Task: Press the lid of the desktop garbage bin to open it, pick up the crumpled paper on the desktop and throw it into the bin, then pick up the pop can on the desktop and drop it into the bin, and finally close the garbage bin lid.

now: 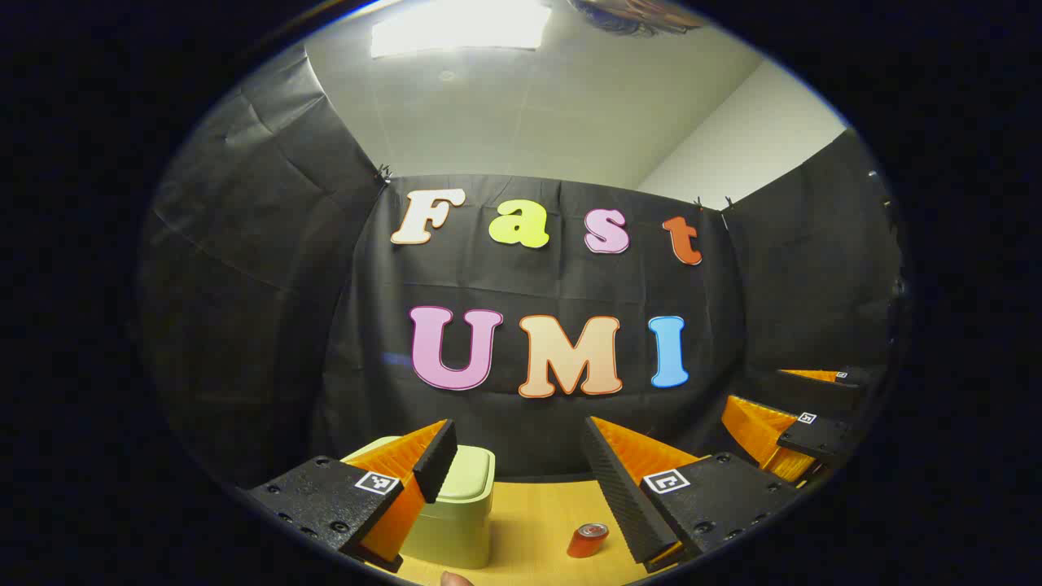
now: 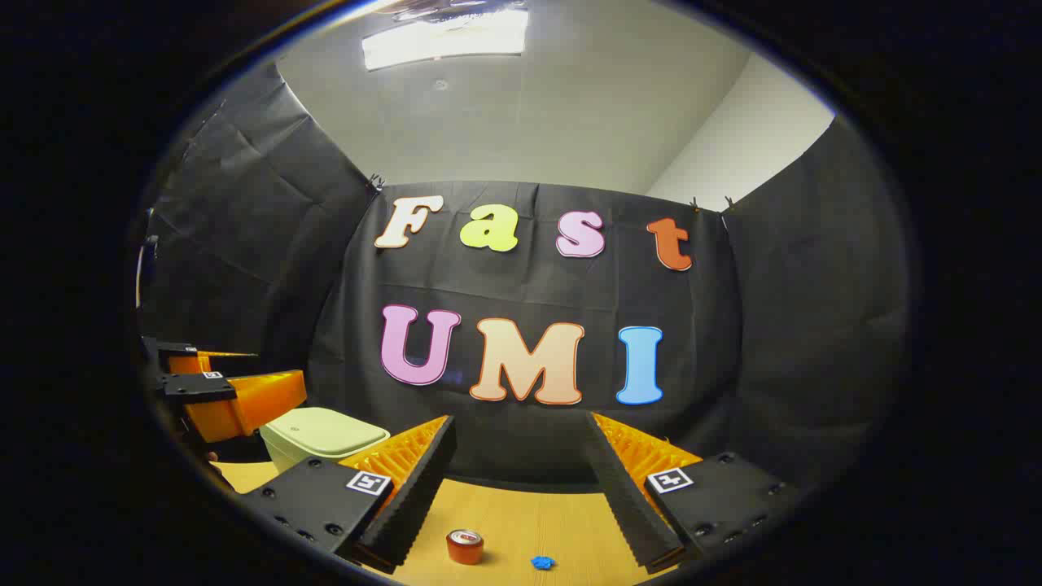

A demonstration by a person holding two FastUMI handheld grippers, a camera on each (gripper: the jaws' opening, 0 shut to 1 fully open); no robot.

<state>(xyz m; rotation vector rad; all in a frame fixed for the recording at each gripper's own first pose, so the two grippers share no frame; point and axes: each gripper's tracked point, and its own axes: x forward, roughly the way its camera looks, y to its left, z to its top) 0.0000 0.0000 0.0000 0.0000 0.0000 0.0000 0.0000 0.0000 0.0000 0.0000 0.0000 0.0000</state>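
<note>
The pale green bin [image 1: 456,521] stands on the wooden desk with its lid [image 1: 472,476] down, just beyond my left gripper's [image 1: 518,431] left finger. The left gripper is open and holds nothing. A red pop can [image 1: 588,540] lies on the desk to the right of the bin, near the left gripper's right finger. In the right gripper view the bin [image 2: 321,435] is at the left, with the can [image 2: 465,546] in front of my open, unloaded right gripper [image 2: 521,423]. A small blue crumpled piece [image 2: 543,561] lies to the right of the can.
The wooden desk [image 2: 529,513] runs back to the black cloth wall. The right gripper [image 1: 794,423] shows at the right of the left gripper view. The left gripper [image 2: 228,399] hangs left of the bin in the right gripper view. A fingertip [image 1: 456,579] pokes in at the bottom.
</note>
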